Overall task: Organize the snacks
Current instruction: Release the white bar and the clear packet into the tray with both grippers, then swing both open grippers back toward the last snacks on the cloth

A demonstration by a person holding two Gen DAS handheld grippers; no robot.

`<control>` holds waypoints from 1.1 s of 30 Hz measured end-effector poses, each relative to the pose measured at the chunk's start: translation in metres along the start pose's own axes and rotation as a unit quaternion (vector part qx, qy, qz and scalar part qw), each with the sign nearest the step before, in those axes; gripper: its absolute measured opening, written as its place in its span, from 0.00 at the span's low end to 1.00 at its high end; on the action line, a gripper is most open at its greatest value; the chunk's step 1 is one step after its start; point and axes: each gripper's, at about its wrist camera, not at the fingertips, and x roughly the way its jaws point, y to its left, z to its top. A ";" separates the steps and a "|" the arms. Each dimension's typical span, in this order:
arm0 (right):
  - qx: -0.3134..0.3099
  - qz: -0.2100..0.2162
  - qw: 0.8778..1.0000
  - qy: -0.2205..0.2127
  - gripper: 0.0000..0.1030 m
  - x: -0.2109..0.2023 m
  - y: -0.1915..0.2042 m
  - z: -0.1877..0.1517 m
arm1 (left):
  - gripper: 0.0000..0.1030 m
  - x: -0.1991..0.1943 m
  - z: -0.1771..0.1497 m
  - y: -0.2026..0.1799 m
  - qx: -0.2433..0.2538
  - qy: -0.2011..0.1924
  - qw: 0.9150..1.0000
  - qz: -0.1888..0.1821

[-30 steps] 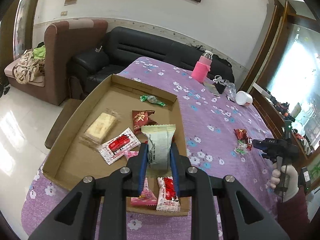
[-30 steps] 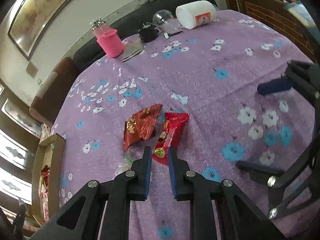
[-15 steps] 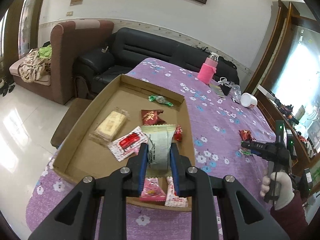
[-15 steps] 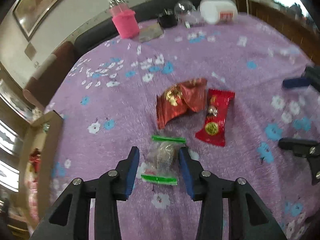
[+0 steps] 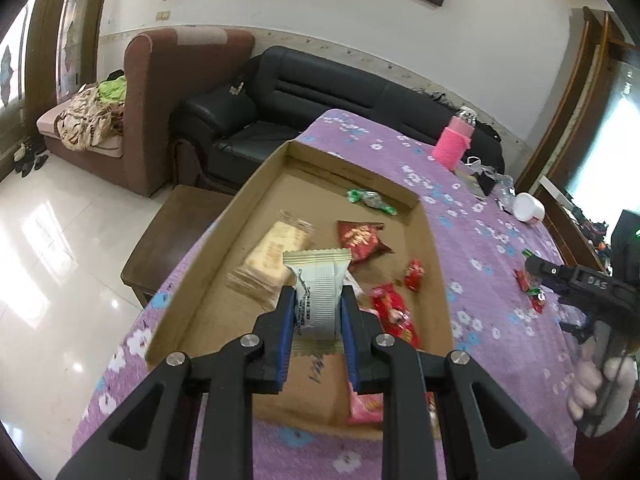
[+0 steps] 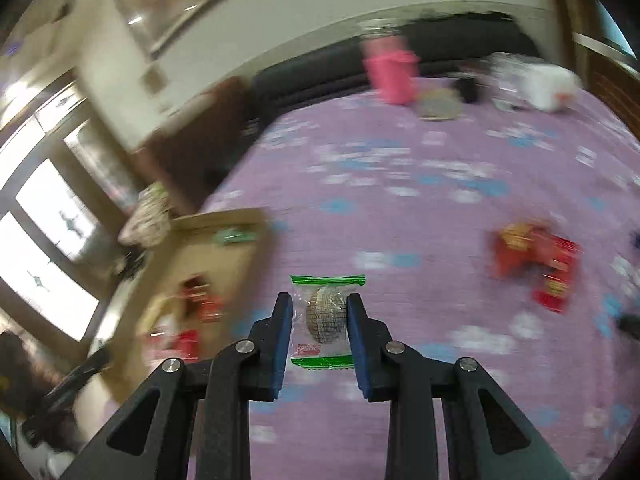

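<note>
Holding a pale striped snack packet (image 5: 318, 294) in the left gripper (image 5: 318, 312) over the shallow cardboard tray (image 5: 224, 236), already part-filled; clamping a clear green-edged cookie wrapper (image 6: 325, 316) in the right gripper (image 6: 320, 320); red packets (image 6: 532, 260) left on the purple floral tablecloth (image 6: 400, 200).

Pink bottle (image 5: 456, 146) + white jar (image 5: 528, 208) far on purple tablecloth (image 5: 472, 236); black sofa (image 5: 320, 100) behind.

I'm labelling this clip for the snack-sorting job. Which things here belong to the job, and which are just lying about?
Part of the job:
cardboard tray
white packet in the left gripper
green-edged packet in the right gripper
red packets on the cloth

Just lying about:
pink bottle
white jar
</note>
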 end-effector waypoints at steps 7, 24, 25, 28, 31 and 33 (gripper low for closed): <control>-0.062 0.047 0.996 0.040 0.29 0.064 0.084 0.013 | 0.21 0.027 0.042 0.000 0.010 0.018 1.000 -0.003; -0.102 0.036 0.992 0.066 0.39 0.119 0.128 0.022 | 0.79 0.011 0.074 -0.013 0.035 -0.014 0.999 0.020; -0.102 0.035 0.992 0.057 0.39 0.111 0.129 0.021 | 0.82 -0.005 0.071 -0.014 0.032 -0.029 0.999 0.018; -0.101 0.032 0.994 0.028 0.39 0.083 0.129 0.019 | 0.84 -0.051 0.059 -0.010 0.012 -0.087 0.996 -0.016; -0.093 0.031 0.995 0.002 0.39 0.045 0.131 0.020 | 0.85 -0.094 0.042 -0.006 -0.010 -0.115 0.992 -0.041; -0.092 0.030 0.995 -0.017 0.39 0.021 0.136 0.023 | 0.85 -0.120 0.036 -0.001 -0.012 -0.108 0.993 -0.039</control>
